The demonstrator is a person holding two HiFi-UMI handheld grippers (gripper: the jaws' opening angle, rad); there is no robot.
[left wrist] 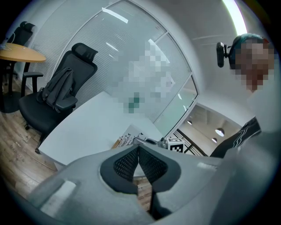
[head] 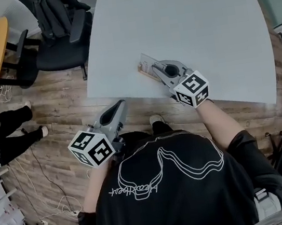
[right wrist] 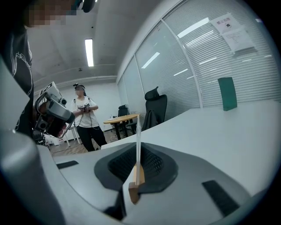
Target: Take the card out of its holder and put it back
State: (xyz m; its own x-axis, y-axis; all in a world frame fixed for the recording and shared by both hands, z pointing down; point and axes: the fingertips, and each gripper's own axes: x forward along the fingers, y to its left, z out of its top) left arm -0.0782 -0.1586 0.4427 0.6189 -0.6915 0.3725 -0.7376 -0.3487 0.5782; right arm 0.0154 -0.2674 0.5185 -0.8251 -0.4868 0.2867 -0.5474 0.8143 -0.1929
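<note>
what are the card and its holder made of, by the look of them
The card looks like thin matte white paper or cardstock, a sliver edge-on. The holder is probably bare light wood: tan, matte, square-cut.

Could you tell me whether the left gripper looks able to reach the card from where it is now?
Probably yes: only bare table lies between the left gripper, shut and empty, and the card. But the right gripper is clamped on the card, leaving only its far part free.
</note>
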